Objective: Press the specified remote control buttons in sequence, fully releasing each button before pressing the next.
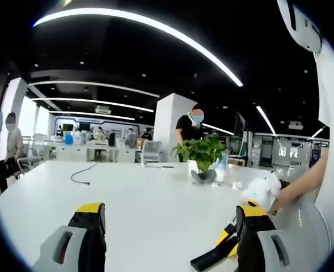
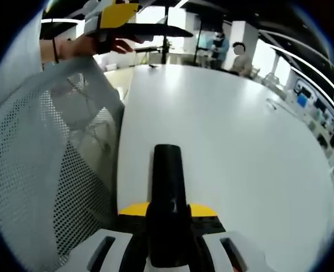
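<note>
White table point(image 1: 155, 192) spans both views; a mesh chair point(image 2: 47, 147) lies at nine o'clock in the right gripper view. The right gripper point(image 2: 168, 226) is clamped on the black remote point(image 2: 168, 187), long axis toward twelve o'clock along its jaws. The left gripper point(image 1: 169, 226) stands wide open and empty; the remote's end shows at five o'clock point(image 1: 212, 258), so it is the free presser.

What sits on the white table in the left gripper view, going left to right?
Thin black cable → small flat dark item near the table's far edge → green leafy potted plant → long black remote control held in the right tongs.
</note>
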`<state>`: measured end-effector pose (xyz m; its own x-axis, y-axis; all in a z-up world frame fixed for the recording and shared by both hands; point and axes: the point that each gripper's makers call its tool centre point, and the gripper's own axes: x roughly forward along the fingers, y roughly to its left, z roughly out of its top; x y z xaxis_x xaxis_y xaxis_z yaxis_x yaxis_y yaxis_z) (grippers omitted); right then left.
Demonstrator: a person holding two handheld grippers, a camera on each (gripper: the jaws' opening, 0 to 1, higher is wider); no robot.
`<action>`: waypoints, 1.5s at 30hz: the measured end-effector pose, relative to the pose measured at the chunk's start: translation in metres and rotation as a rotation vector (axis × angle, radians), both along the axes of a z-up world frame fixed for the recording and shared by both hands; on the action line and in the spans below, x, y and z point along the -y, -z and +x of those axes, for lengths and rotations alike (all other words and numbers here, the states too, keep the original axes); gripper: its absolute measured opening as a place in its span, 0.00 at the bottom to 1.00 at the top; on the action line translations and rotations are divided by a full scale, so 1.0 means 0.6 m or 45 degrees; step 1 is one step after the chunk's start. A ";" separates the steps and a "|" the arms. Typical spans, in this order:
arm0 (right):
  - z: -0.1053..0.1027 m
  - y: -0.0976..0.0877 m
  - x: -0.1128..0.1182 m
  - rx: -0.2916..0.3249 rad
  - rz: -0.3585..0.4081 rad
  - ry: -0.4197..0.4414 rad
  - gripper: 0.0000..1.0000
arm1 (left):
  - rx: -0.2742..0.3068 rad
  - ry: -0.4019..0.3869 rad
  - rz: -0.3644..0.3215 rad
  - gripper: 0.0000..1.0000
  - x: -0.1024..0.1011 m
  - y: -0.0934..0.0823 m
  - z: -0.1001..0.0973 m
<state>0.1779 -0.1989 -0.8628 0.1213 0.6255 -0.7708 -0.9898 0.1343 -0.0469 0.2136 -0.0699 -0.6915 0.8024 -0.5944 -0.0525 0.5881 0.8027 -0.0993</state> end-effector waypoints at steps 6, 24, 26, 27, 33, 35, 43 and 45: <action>0.004 0.000 0.000 -0.011 0.007 0.008 0.21 | 0.006 0.007 -0.001 1.00 0.002 -0.002 -0.001; 0.037 0.000 -0.006 -0.011 0.028 0.035 0.21 | -0.024 0.024 0.023 1.00 0.006 0.009 -0.001; 0.040 -0.001 -0.007 -0.009 0.028 0.035 0.21 | -0.028 0.025 0.022 1.00 0.007 0.010 -0.001; 0.042 -0.001 -0.008 -0.009 0.028 0.034 0.21 | -0.028 0.024 0.022 1.00 0.007 0.010 -0.001; 0.053 0.000 -0.009 -0.008 0.026 0.026 0.21 | -0.038 0.021 0.022 1.00 0.006 0.012 0.000; 0.057 0.000 -0.010 -0.011 0.025 0.026 0.21 | -0.040 0.019 0.027 1.00 0.005 0.013 0.001; 0.071 0.000 -0.012 -0.004 0.016 0.014 0.21 | -0.047 0.018 0.036 1.00 0.005 0.016 0.001; 0.076 0.001 -0.012 -0.003 0.012 0.016 0.21 | -0.047 0.017 0.036 1.00 0.005 0.016 0.001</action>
